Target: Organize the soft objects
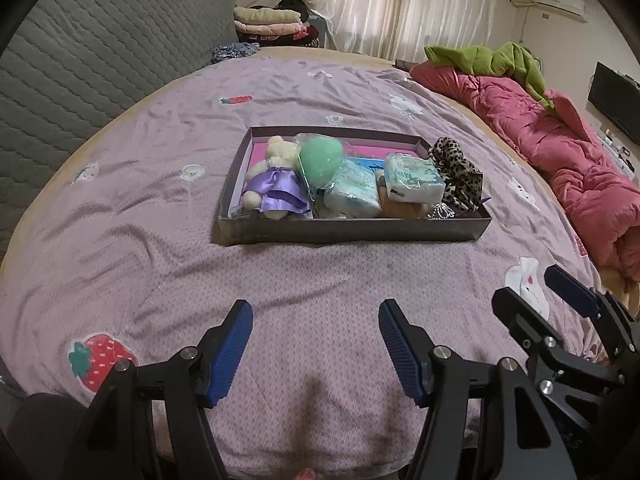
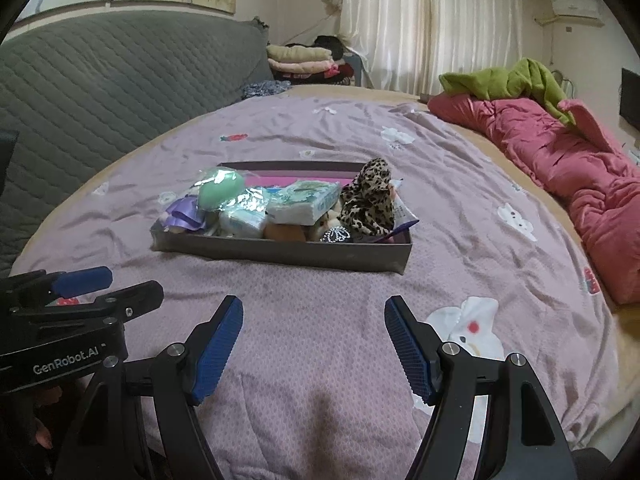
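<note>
On the middle of the bed stood a shallow dark box (image 1: 352, 230), and the soft things lay packed inside it. At its left end was a plush doll (image 1: 276, 178) in a purple dress. Beside the doll sat a green round toy (image 1: 322, 158) in a clear wrap. Two tissue packs followed to the right, one low (image 1: 352, 198) and one (image 1: 414, 178) resting higher, partly over a brown plush (image 1: 400, 208). A leopard cloth (image 1: 456, 178) filled the right end and rose above the rim. A small shiny ornament (image 2: 336, 235) lay at the near wall, just beside the leopard cloth.

Under the box was a mauve sheet (image 1: 160, 216) with strawberry and white animal patches. A pink quilt (image 1: 572, 168) was heaped along the right edge of the bed, with a green garment (image 1: 500, 58) on its far end. A grey quilted cover (image 1: 80, 64) rose at the left, and folded clothes (image 1: 268, 24) were stacked far behind, near white curtains (image 1: 400, 4).

Near the camera, the left gripper (image 1: 316, 344) hung over bare sheet with its blue pads wide apart and nothing between them. The right gripper (image 2: 314, 346) was just beside it, also spread wide and empty. Both were well apart from the box.
</note>
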Demonstrator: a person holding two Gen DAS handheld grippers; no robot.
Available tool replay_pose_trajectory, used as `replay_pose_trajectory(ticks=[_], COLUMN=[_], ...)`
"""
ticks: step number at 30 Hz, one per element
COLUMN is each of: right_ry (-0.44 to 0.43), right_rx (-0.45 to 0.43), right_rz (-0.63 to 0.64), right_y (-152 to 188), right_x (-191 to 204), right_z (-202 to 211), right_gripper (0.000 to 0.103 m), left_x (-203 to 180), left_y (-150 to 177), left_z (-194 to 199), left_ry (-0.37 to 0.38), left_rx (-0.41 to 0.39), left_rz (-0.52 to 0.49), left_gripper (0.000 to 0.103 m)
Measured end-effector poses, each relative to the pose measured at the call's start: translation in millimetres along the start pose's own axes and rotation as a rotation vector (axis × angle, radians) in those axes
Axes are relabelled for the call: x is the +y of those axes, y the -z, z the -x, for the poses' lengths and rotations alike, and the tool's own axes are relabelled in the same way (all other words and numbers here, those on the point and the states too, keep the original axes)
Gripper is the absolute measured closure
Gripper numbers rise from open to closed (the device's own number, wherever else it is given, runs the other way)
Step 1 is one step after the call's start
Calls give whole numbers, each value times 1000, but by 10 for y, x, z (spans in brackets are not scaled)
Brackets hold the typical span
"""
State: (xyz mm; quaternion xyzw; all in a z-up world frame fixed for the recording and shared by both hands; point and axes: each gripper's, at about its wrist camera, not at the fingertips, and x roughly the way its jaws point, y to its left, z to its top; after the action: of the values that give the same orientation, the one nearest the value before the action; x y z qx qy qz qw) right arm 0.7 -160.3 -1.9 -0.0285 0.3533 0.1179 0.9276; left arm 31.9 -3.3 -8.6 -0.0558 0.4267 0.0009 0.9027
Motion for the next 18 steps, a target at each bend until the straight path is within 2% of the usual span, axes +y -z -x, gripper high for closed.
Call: replay_pose_trajectory(ticks=[8,18], right_ry=[0,-30], right_rx=[-14,2], right_rz=[-18,-14], right_y=[41,68], right_x=[-16,34], right_z=[141,112], right_gripper=[28,28], left_x=[38,60], left_y=[65,94], left_z=[36,-8], left_ry=[-12,-18], left_rx=[11,22], left_rz=[7,11], left_gripper=[38,38])
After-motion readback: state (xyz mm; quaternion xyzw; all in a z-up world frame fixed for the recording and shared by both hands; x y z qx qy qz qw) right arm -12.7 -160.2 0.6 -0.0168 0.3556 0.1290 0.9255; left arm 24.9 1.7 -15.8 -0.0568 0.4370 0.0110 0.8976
